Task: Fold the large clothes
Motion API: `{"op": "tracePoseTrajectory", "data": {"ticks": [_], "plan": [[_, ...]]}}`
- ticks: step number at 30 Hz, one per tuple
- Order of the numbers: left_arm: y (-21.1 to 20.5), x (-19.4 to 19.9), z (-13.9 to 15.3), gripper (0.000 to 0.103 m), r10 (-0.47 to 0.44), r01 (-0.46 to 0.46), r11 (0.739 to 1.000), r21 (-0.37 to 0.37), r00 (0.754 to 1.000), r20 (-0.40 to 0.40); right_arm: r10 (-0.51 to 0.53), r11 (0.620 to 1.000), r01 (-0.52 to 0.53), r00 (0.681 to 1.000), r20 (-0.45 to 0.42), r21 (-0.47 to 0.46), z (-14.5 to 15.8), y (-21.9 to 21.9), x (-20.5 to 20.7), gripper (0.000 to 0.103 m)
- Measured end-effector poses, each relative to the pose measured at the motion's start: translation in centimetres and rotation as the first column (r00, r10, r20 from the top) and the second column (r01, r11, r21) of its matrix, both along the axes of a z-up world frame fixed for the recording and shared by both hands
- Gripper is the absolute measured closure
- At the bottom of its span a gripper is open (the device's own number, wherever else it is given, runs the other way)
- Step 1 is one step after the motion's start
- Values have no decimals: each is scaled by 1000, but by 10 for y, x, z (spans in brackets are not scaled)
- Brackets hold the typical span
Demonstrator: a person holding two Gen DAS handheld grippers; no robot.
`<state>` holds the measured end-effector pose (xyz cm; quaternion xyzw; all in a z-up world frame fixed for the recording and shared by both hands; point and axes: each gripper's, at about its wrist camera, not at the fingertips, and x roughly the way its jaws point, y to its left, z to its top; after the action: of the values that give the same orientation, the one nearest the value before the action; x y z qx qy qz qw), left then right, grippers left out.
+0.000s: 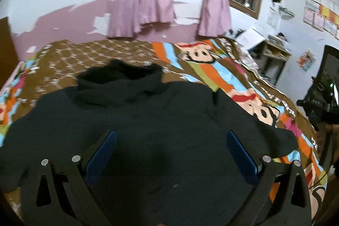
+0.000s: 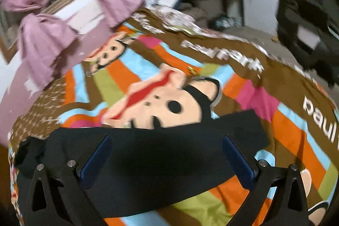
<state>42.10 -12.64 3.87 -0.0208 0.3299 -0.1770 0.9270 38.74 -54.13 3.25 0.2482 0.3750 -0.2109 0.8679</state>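
Observation:
A black hooded sweatshirt (image 1: 148,120) lies spread flat on the bed, hood (image 1: 118,82) towards the far wall. My left gripper (image 1: 169,137) hovers above its body, open and empty, blue pads (image 1: 101,154) wide apart. In the right wrist view, one black sleeve (image 2: 165,154) stretches across the bedspread to the right. My right gripper (image 2: 167,143) is above that sleeve, open and empty, pads (image 2: 237,160) on either side of it.
The bed has a striped cartoon-monkey bedspread (image 2: 275,128). Pink curtains (image 1: 144,3) hang at a window on the far wall. A shelf unit (image 1: 273,58) and a black office chair (image 1: 326,86) stand to the right of the bed.

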Motion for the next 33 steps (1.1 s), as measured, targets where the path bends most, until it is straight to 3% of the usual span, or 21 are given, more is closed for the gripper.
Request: {"op": "tracePoseTrajectory", "data": {"ticks": [9, 13, 17, 19, 24, 25, 28, 33], "plan": [[-63, 39, -53, 2, -76, 77, 997, 9, 992, -97, -123, 972, 144, 985, -117, 187, -81, -43, -19, 0], [-75, 49, -75, 2, -64, 69, 997, 29, 988, -143, -228, 910, 271, 959, -166, 313, -113, -60, -38, 0], [-78, 58, -97, 2, -55, 65, 997, 37, 973, -224, -254, 869, 311, 948, -192, 385, -136, -67, -45, 4], [-79, 65, -111, 2, -58, 75, 996, 50, 957, -285, -261, 868, 326, 941, -214, 376, -141, -66, -48, 30], [-75, 63, -115, 2, -60, 76, 996, 46, 957, -283, -249, 875, 297, 953, -172, 381, -139, -65, -49, 67], [-74, 64, -117, 2, -61, 77, 996, 47, 955, -289, -239, 882, 281, 959, -155, 378, -135, -64, -48, 78], [-73, 63, -120, 2, -64, 79, 996, 41, 956, -286, -223, 900, 248, 969, -111, 358, -124, -58, -45, 92], [-66, 59, -119, 2, -73, 72, 997, -11, 962, -262, -222, 943, 207, 975, 29, 261, -74, -36, -41, 95]]}}
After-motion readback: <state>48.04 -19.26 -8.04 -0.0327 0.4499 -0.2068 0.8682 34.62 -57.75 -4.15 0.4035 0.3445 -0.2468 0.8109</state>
